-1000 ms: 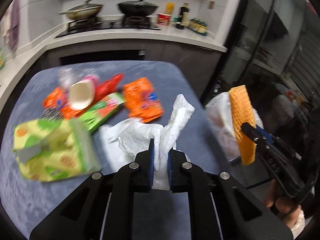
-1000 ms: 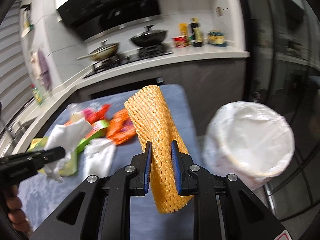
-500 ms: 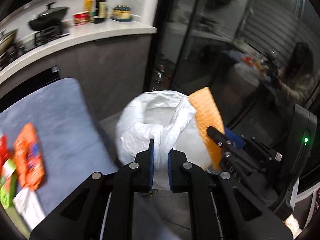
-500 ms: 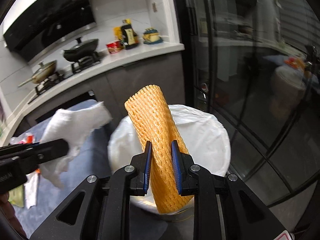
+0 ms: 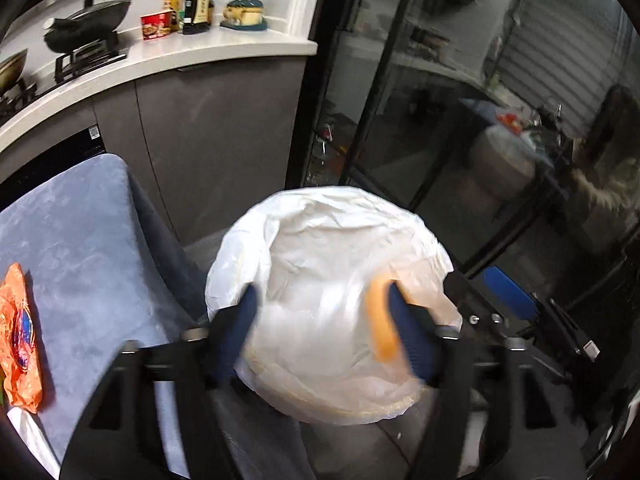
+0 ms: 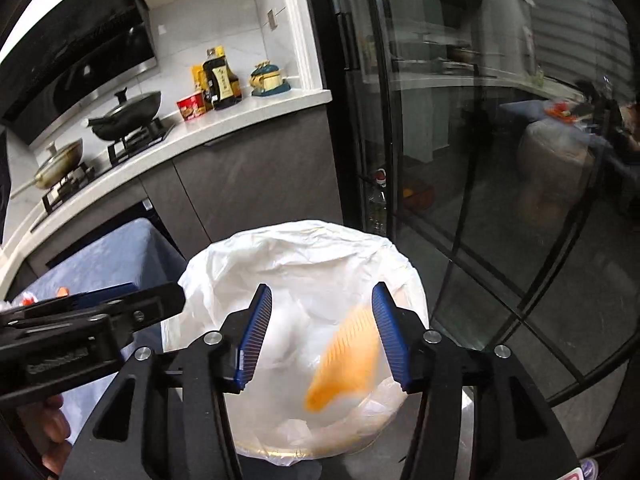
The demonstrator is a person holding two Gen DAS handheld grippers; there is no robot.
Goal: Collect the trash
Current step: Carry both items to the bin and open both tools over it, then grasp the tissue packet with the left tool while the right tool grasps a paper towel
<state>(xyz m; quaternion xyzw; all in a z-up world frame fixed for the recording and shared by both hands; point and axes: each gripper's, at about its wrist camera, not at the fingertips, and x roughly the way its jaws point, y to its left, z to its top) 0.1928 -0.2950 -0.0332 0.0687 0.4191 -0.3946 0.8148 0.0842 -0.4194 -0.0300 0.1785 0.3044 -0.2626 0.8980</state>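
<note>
A round bin with a white plastic liner [image 5: 320, 196] stands on the floor right below both grippers. My left gripper [image 5: 322, 300] hangs over it with its jaws opening. A blurred white crumpled paper [image 5: 308, 332] drops free between them into the liner. My right gripper [image 6: 322, 292] is over the same bin [image 6: 304, 226], jaws also opening. An orange foam net [image 6: 344, 364] falls loose between its blue pads, touching neither. The net [image 5: 380, 320] also shows as an orange blur in the left wrist view. The left gripper [image 6: 152, 300] reaches in from the left edge of the right wrist view.
The blue-grey table [image 5: 80, 248] is left of the bin, with an orange snack packet [image 5: 20, 340] on it. A dark glass door [image 5: 440, 120] stands close behind the bin. Grey cabinets and a counter with a wok [image 6: 128, 116] lie farther back. A hand [image 6: 52, 428] holds the left gripper.
Both grippers swung from the table to above the bin, then opened. The white paper and the orange foam net left the pads and are falling into the liner.
</note>
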